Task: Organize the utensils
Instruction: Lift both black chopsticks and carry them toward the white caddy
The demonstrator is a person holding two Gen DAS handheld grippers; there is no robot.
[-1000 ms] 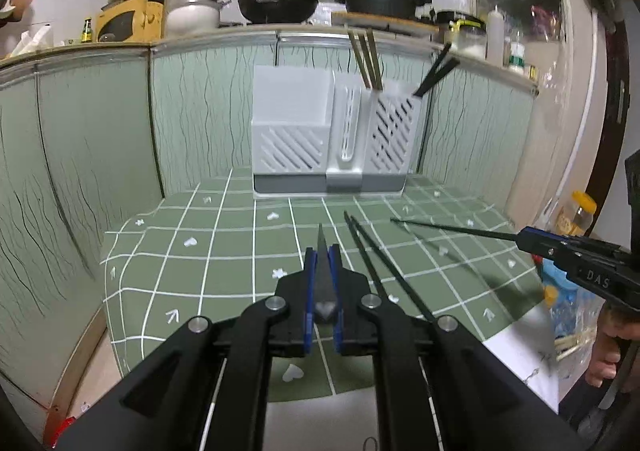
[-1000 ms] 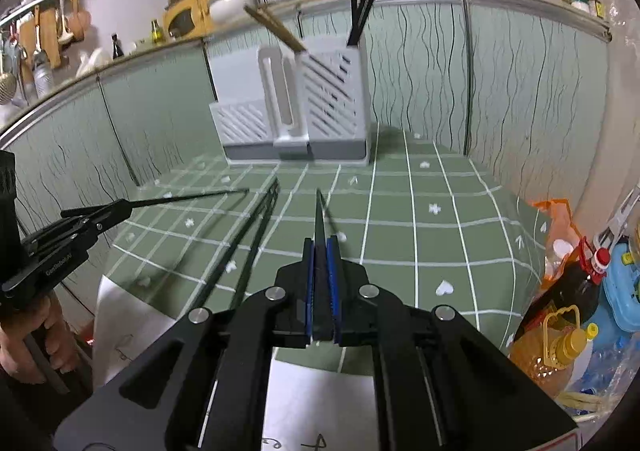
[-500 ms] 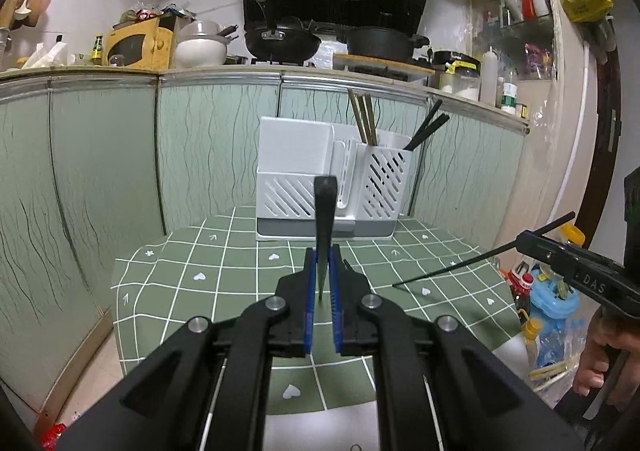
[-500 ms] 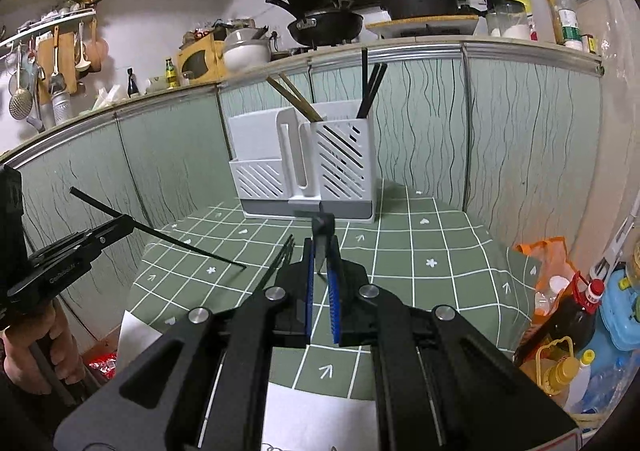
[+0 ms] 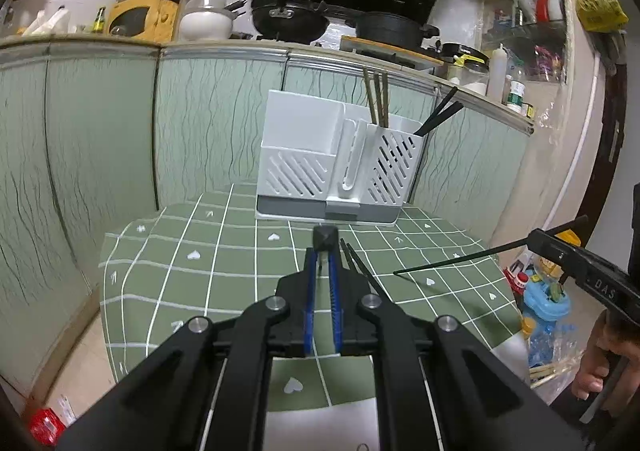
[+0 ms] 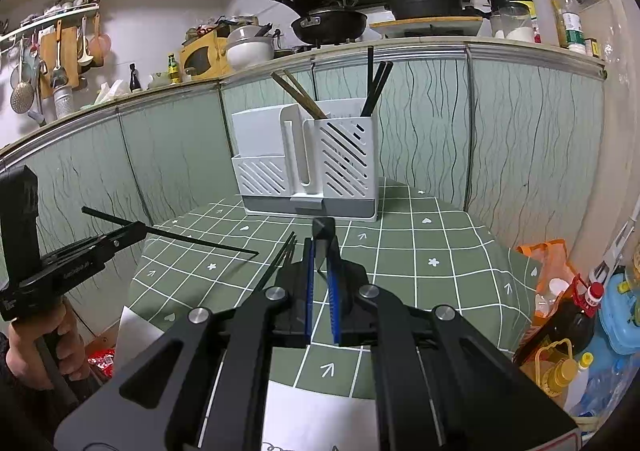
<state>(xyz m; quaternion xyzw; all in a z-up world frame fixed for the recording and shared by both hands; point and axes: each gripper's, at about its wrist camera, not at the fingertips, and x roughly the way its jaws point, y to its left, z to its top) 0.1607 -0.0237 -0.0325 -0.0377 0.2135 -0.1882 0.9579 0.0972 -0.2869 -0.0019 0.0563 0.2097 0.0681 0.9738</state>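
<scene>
**Tongs pinching one black chopstick each, above the surface**

Your left tongs (image 5: 323,251) are pressed together on a slim black chopstick (image 6: 192,237); from the right wrist view it runs crosswise, one end sticking up behind the jaws and the thin tip slanting down over the green checked surface (image 5: 224,271) without clearly touching it. From the left tongs' own camera you see only its squared butt end standing between the blue pads.

Your right tongs (image 6: 321,251) are likewise clamped on a second black chopstick (image 5: 460,261), which from the left wrist view slopes down to the left, its tip hanging over the cloth.

Two more black chopsticks (image 5: 360,269) lie flat on the surface, side by side, just right of the left tongs and just left of the right tongs.

Your white slotted utensil holder (image 5: 340,167) stands upright at the far edge of the surface, well beyond both tongs. Its right compartment holds brown wooden chopsticks (image 5: 378,99) and black chopsticks (image 6: 374,87), all leaning upright.
</scene>
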